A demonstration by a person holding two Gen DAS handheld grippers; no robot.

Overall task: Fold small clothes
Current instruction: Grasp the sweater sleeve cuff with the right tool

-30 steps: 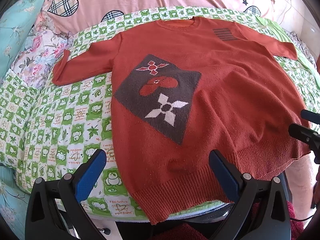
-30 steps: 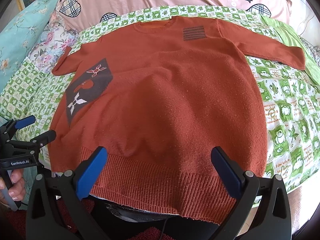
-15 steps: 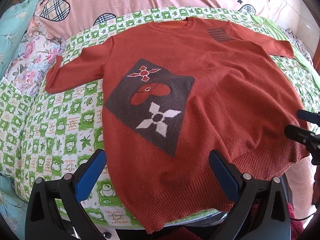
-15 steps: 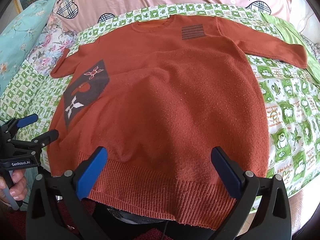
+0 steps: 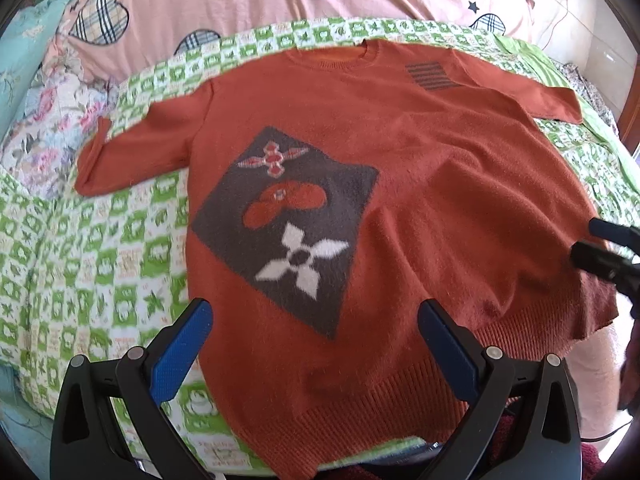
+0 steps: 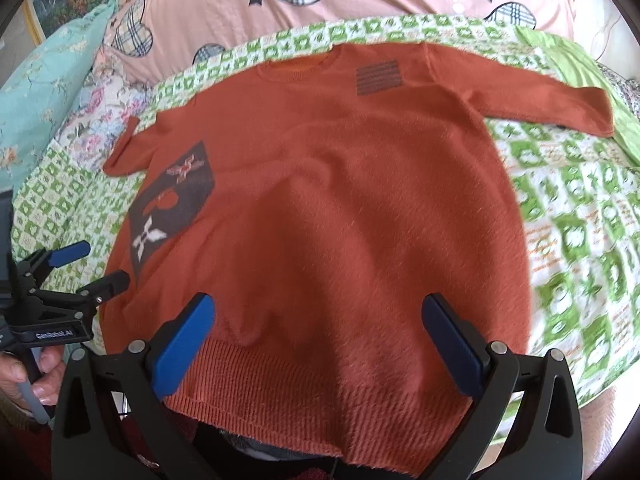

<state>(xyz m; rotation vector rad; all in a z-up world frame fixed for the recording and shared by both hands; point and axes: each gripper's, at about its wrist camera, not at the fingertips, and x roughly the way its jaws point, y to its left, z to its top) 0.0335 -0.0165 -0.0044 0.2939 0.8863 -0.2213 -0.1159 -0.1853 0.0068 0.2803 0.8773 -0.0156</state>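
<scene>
A: Is any writing showing?

B: White lettering reading "GenRobot.AI" is showing on the left gripper (image 6: 90, 266), seen in the right wrist view; a hand (image 6: 28, 376) is holding its handle. Orange script is printed on the green checked quilt (image 6: 576, 216), too blurred to read.

A: Where is the sweater lying?

B: The orange sweater (image 5: 400, 184) is lying flat and face up on the quilt, collar at the far side, both sleeves spread out left and right. Its ribbed hem (image 6: 304, 396) is hanging over the near edge of the bed. A dark diamond patch (image 5: 288, 224) with a white flower is sitting on its left half, a striped patch (image 6: 378, 77) near the far right shoulder.

A: And the grippers?

B: The right gripper (image 6: 318, 340) is hovering over the hem with jaws spread wide, holding nothing; the left one is likewise standing apart above the left hem corner.

A: What is crowding the space?

B: A pink heart-print cover (image 5: 280, 4) is lying beyond the collar, floral pillows (image 6: 52, 92) at far left. Bare quilt is lying open on both sides.
</scene>
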